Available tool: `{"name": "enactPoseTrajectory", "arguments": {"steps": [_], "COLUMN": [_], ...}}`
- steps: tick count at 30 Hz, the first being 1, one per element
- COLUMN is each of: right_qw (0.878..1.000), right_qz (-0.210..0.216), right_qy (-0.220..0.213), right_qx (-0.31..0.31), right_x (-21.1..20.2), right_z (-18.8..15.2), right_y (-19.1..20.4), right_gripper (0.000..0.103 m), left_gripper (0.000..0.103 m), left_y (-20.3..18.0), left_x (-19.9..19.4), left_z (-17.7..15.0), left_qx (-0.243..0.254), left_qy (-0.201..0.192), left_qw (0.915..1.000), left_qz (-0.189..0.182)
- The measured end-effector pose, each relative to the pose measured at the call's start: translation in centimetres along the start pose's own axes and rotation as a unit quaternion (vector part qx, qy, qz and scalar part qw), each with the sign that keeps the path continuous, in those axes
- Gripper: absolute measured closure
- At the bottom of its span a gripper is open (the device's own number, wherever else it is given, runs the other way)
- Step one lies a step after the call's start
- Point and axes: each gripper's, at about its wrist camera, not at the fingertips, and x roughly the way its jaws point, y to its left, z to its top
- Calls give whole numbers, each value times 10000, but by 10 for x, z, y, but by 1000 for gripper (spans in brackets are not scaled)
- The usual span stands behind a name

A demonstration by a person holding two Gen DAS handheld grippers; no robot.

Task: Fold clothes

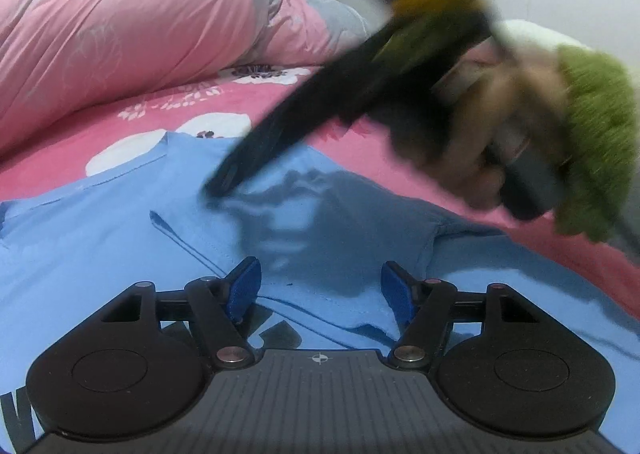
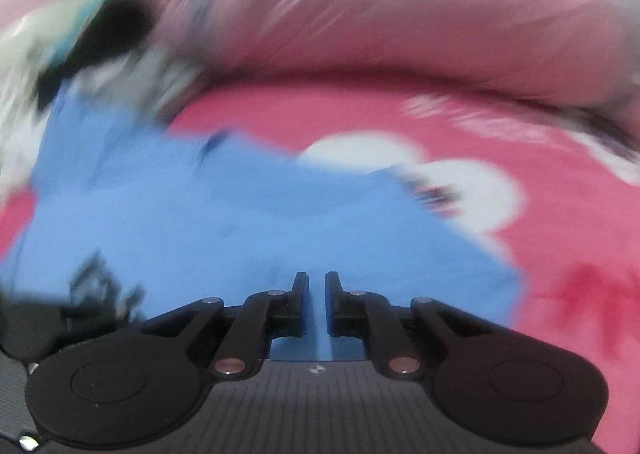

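A blue T-shirt [image 1: 120,238] lies spread on the bed, with black lettering at its near left. My left gripper [image 1: 319,270] hovers just over the shirt, its blue pads wide apart and nothing between them. The right gripper [image 1: 220,185] comes in blurred from the upper right, and its closed tips touch the shirt's far part. In the right wrist view the shirt [image 2: 240,221] is blurred and the right gripper [image 2: 317,282] has its jaws almost together, with only a thin slit left. I see no cloth pinched between them.
A pink sheet [image 1: 60,149] with white flowers covers the bed. A bunched pink quilt [image 1: 140,33] lies along the far side. A hand in a green knitted sleeve [image 1: 592,125] holds the right gripper. Blurred dark and white things [image 2: 100,33] lie at the far left.
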Motion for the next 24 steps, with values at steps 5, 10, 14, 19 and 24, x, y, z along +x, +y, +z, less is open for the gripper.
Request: {"name": "enactPoseTrajectory", "arguments": {"steps": [5,10,14,19,24], "right_qw": [9962,9883,9883,9774,9709], "right_qz": [-411,-432,-500,-1229,-1305], "right_qy": [-348,-880,-563,-157,-701], "right_qx": [677,1171,1326,1713,1881], "right_x": [20,-51,-86,-97,-131], "right_z": [35,21,-25,-90,-95], "right_y": [-21,-34,-30,-47,-37], "right_gripper": [95,95,95,95,93], "left_gripper": [32,32,31,30,29], "left_y": [4,20,40,36,35], "left_x": [-3,-11,-5,-3,-4], "left_z": [-1,1,1,0,0], "left_qx": [-125,-622,-1147,-1045,-1051], "left_qy": [-76,-286,-120,-33,-32], "left_qw": [9998,9975,9927,9939,9938], "left_qz": [-121,-165,-351,-355,-372]}}
